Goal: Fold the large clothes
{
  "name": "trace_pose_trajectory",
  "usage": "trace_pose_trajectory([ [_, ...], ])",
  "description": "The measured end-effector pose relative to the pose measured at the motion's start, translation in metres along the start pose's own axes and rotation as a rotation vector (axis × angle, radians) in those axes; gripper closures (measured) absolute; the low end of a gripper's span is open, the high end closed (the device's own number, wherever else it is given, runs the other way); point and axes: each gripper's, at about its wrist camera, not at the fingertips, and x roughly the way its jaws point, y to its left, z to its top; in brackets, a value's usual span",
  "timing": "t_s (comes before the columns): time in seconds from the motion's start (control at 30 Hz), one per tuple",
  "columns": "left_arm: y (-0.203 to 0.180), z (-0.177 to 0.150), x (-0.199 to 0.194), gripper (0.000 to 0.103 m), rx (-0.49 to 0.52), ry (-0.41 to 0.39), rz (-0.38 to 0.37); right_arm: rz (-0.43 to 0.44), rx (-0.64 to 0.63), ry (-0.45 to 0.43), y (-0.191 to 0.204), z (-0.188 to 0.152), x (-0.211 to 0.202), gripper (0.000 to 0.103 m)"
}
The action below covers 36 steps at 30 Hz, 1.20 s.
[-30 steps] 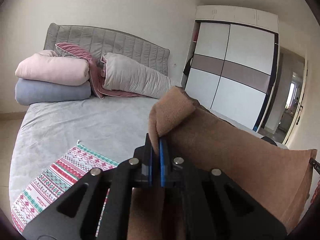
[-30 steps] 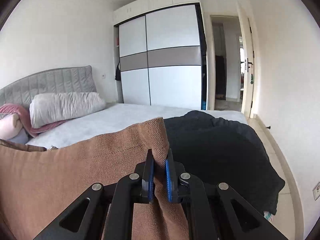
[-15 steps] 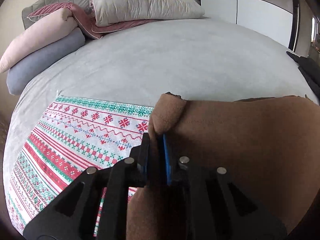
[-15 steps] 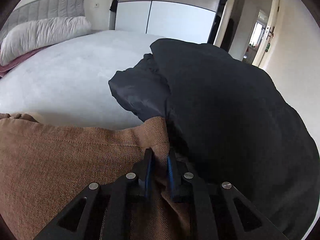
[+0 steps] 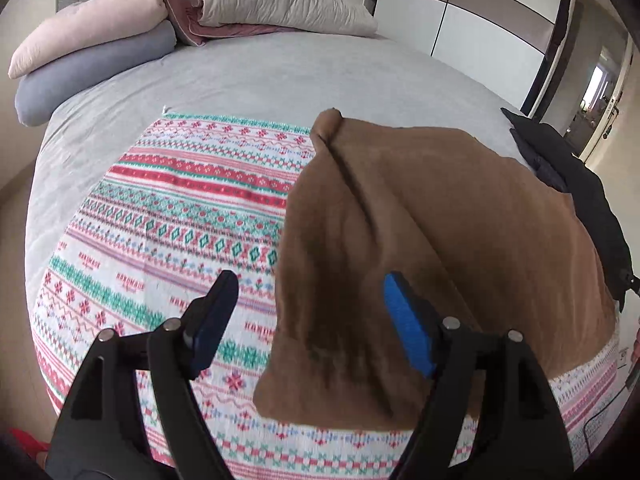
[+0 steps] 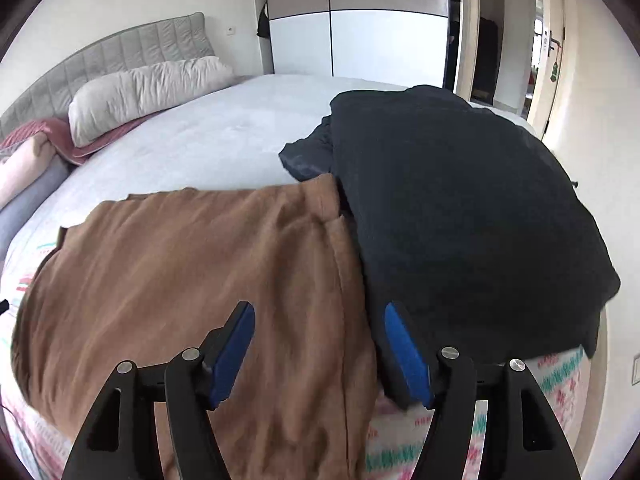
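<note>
- left wrist view: the brown garment (image 5: pixel 420 232) lies rumpled on the patterned blanket (image 5: pixel 180 216) across the grey bed (image 5: pixel 280 76), one corner (image 5: pixel 328 120) pinched up in a peak. the left gripper (image 5: pixel 308 312) has just been opening; its jaws stand wide over the cloth's left edge, gripping nothing. stacked pillows (image 5: pixel 92 40) show here.
- right wrist view: the garment's right edge (image 6: pixel 340 240) touches a dark garment pile (image 6: pixel 460 208). the right gripper (image 6: pixel 320 340), jaws just opened, holds nothing. only this view shows the doorway (image 6: pixel 512 40).

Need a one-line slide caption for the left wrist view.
Left gripper, jaws open, above brown garment on patterned cloth.
</note>
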Motion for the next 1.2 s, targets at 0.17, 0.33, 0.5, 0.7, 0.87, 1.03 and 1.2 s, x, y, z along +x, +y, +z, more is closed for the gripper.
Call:
trace_pose_trajectory([
  [0.17,0.029,-0.043,-0.025,0.027,-0.246,0.093,-0.131,0.104,0.109,0.042,-0.008,-0.065,-0.046,0.030],
  [0.33,0.039,-0.066,-0.018,0.027,-0.458,0.116,-0.313,0.286,0.325,0.137,-0.020,-0.110,-0.044,0.026],
  [0.5,0.041,-0.083,0.025,0.030,-0.555,0.155,-0.337,0.383,0.472,0.193,-0.029,-0.123,-0.009,0.026],
  [0.7,0.056,-0.089,0.060,0.064,-0.718,0.085,-0.468,0.457,0.603,0.146,-0.045,-0.118,0.024,0.029],
  [0.87,0.045,-0.076,0.023,0.084,-0.668,-0.102,-0.440,0.493,0.649,0.032,-0.050,-0.111,0.009,0.078],
  [1.03,0.042,-0.058,-0.020,0.086,-0.617,-0.189,-0.443,0.547,0.684,-0.038,-0.062,-0.094,-0.039,0.084],
  [1.2,0.077,-0.105,0.052,0.083,-0.754,0.052,-0.402,0.519,0.782,0.164,-0.078,-0.134,0.016,0.083],
])
